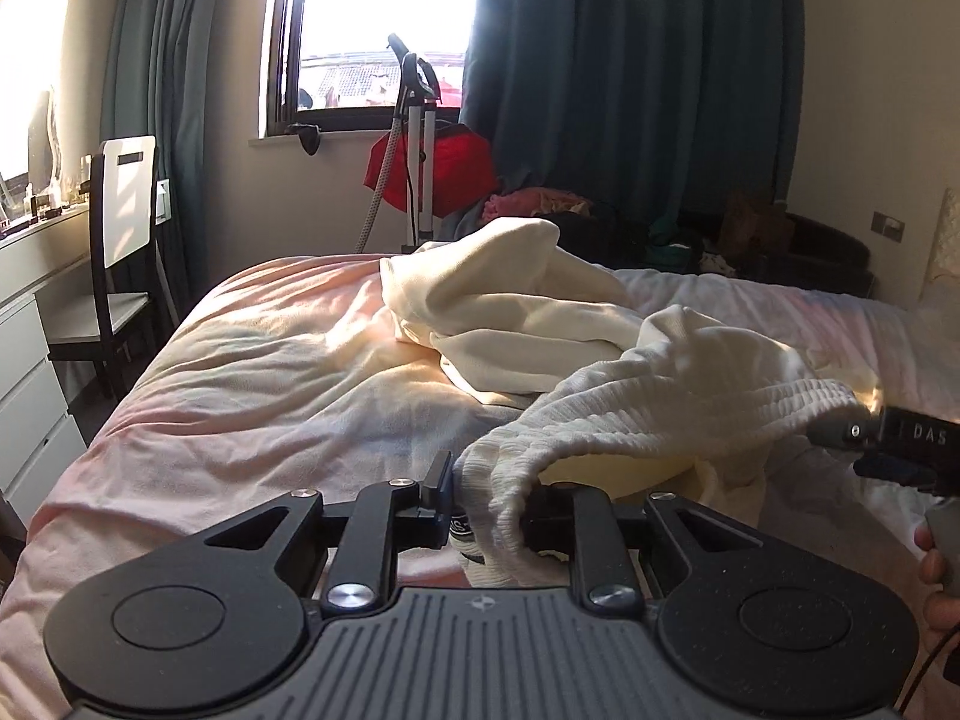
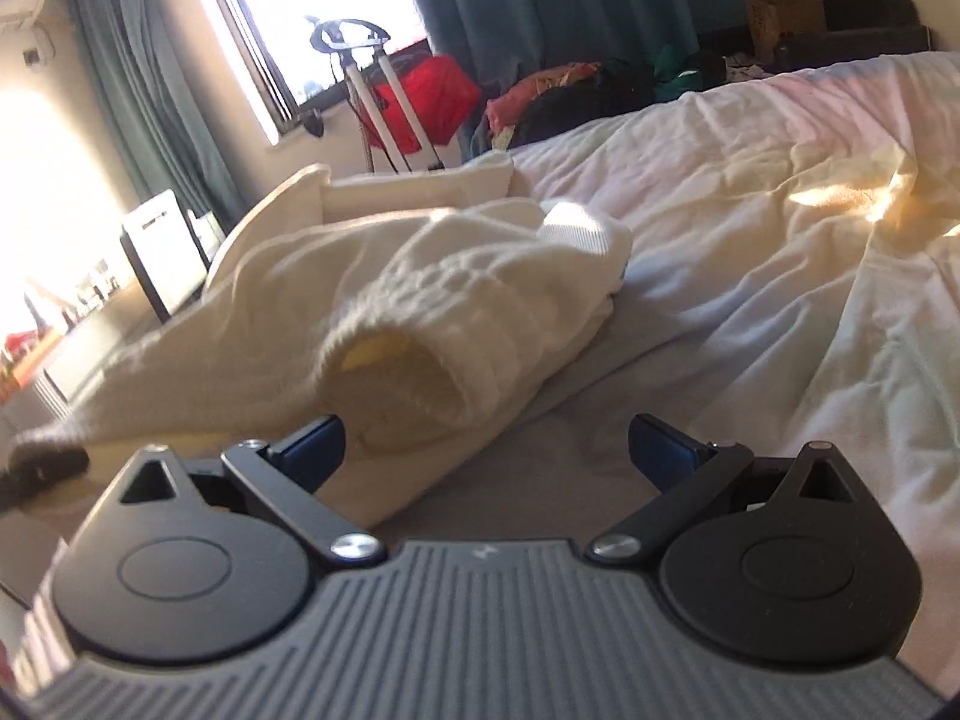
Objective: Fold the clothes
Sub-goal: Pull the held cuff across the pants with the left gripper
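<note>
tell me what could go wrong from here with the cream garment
1. The left hand-held gripper pinches only the ribbed waistband edge of the cream garment, so that small bite could slip out if pulled.
2. The right hand-held gripper is open with nothing gripped, so the garment hangs from one point and may bunch up.
3. The rest of the garment lies crumpled on the wrinkled bed cover, so any fold may come out uneven.

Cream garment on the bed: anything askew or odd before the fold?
Yes. The cream garment lies bunched and twisted on the bed, not flat. The left gripper pinches its ribbed hem, which drapes over one finger. The right gripper is open, empty.
</note>
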`<state>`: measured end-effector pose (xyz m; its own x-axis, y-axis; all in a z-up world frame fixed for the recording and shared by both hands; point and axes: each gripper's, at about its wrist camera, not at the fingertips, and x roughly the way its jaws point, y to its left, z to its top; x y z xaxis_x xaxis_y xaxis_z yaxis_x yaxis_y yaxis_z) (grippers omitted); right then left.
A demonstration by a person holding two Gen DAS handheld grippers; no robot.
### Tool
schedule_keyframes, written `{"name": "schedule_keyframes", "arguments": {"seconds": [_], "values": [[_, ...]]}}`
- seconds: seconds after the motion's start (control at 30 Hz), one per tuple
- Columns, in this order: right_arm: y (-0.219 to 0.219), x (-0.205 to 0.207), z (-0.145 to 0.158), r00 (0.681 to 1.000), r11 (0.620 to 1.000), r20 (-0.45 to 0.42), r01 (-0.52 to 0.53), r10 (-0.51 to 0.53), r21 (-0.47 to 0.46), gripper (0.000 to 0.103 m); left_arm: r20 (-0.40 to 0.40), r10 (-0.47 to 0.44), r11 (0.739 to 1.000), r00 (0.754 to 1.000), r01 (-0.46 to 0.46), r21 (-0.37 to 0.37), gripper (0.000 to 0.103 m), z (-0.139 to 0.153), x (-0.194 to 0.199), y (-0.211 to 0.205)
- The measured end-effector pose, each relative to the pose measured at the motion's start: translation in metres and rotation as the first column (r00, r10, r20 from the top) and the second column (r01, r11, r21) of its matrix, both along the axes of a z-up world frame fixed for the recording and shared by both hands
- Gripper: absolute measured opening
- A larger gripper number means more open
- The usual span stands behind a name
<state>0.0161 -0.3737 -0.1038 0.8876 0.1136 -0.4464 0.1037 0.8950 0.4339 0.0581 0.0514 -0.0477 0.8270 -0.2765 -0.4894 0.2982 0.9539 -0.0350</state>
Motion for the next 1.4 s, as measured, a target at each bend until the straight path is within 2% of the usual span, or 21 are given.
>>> {"name": "schedule_keyframes", "arguments": {"seconds": [0.07, 0.13, 0.2, 0.23, 0.27, 0.4, 0.5, 0.57, 0.6, 0.67, 0.73, 0.87, 0.93, 1.0, 1.03, 1.13, 1.17, 1.23, 1.27, 1.37, 1.4], "values": [[-0.002, 0.005, 0.002, 0.999, 0.999, 0.031, 0.034, -0.035, 0.014, 0.103, 0.003, -0.008, 1.0, 1.0, 0.008, 0.002, 0.022, 0.001, 0.0, 0.0], [-0.002, 0.015, -0.001, 0.999, 0.999, 0.017, 0.051, -0.051, -0.009, 0.102, 0.005, -0.014, 1.0, 1.0, 0.014, -0.003, 0.023, 0.001, 0.003, -0.001], [-0.001, 0.026, -0.008, 0.999, 0.999, -0.017, 0.03, -0.03, -0.03, 0.092, 0.011, -0.017, 1.0, 1.0, 0.017, -0.003, 0.024, 0.001, 0.007, -0.001], [0.0, 0.032, -0.011, 0.999, 0.999, -0.035, 0.019, -0.02, -0.041, 0.078, 0.016, -0.019, 1.0, 1.0, 0.019, -0.001, 0.024, 0.001, 0.008, -0.002], [0.0, 0.035, -0.013, 0.999, 0.999, -0.033, 0.018, -0.019, -0.043, 0.072, 0.021, -0.02, 1.0, 1.0, 0.02, 0.002, 0.024, 0.0, 0.009, -0.003], [-0.002, 0.03, -0.004, 0.994, 0.993, 0.051, 0.096, -0.092, -0.063, 0.066, 0.022, -0.028, 0.999, 0.999, 0.027, 0.016, 0.025, -0.002, 0.012, -0.005], [-0.012, 0.022, 0.007, 0.977, 0.979, 0.121, 0.187, -0.176, -0.08, 0.065, 0.027, -0.054, 0.998, 0.998, 0.053, 0.023, 0.027, -0.003, 0.013, -0.007], [-0.023, 0.024, 0.009, 0.976, 0.978, 0.093, 0.203, -0.197, -0.055, 0.062, 0.052, -0.094, 0.995, 0.994, 0.093, 0.032, 0.03, -0.004, 0.01, -0.009], [-0.026, 0.025, 0.007, 0.979, 0.978, 0.063, 0.199, -0.195, -0.06, 0.055, 0.059, -0.117, 0.992, 0.991, 0.114, 0.045, 0.033, -0.005, 0.008, -0.013], [-0.029, 0.025, 0.005, 0.981, 0.977, 0.016, 0.195, -0.194, -0.082, 0.028, 0.071, -0.161, 0.985, 0.984, 0.155, 0.073, 0.036, -0.007, 0.003, -0.02], [-0.029, 0.019, 0.006, 0.979, 0.973, -0.001, 0.204, -0.205, -0.107, 0.02, 0.065, -0.183, 0.978, 0.981, 0.175, 0.112, 0.036, -0.009, -0.005, -0.031], [-0.025, -0.011, 0.037, 0.97, 0.94, 0.104, 0.241, -0.222, -0.24, 0.015, 0.037, -0.233, 0.959, 0.972, 0.223, 0.176, 0.04, -0.014, -0.022, -0.049], [-0.019, -0.029, 0.058, 0.961, 0.903, 0.177, 0.262, -0.213, -0.341, 0.014, 0.021, -0.254, 0.947, 0.967, 0.245, 0.206, 0.041, -0.019, -0.027, -0.055], [-0.013, -0.042, 0.071, 0.961, 0.856, 0.2, 0.262, -0.19, -0.445, 0.014, 0.011, -0.286, 0.929, 0.958, 0.274, 0.248, 0.043, -0.025, -0.033, -0.06], [-0.011, -0.044, 0.072, 0.97, 0.842, 0.174, 0.234, -0.169, -0.486, 0.014, 0.0, -0.297, 0.922, 0.955, 0.286, 0.261, 0.044, -0.027, -0.034, -0.06], [-0.007, -0.043, 0.057, 0.996, 0.819, -0.003, 0.073, -0.091, -0.569, 0.014, -0.034, -0.327, 0.898, 0.944, 0.322, 0.299, 0.046, -0.035, -0.036, -0.062], [-0.006, -0.04, 0.046, 0.994, 0.816, -0.083, 0.005, -0.065, -0.578, 0.015, -0.045, -0.338, 0.89, 0.94, 0.334, 0.31, 0.048, -0.037, -0.037, -0.063], [0.002, -0.033, 0.023, 0.97, 0.782, -0.245, -0.143, -0.013, -0.607, 0.017, -0.063, -0.358, 0.879, 0.932, 0.359, 0.316, 0.052, -0.037, -0.037, -0.062], [0.008, -0.032, 0.017, 0.958, 0.751, -0.286, -0.188, -0.002, -0.633, 0.017, -0.072, -0.365, 0.876, 0.928, 0.368, 0.311, 0.053, -0.036, -0.038, -0.061], [0.027, -0.037, 0.01, 0.947, 0.633, -0.321, -0.25, 0.002, -0.733, 0.019, -0.084, -0.384, 0.881, 0.92, 0.392, 0.264, 0.057, -0.027, -0.043, -0.051], [0.027, -0.039, 0.014, 0.948, 0.642, -0.319, -0.254, 0.015, -0.724, 0.02, -0.094, -0.388, 0.887, 0.917, 0.399, 0.231, 0.059, -0.023, -0.044, -0.045]]}}
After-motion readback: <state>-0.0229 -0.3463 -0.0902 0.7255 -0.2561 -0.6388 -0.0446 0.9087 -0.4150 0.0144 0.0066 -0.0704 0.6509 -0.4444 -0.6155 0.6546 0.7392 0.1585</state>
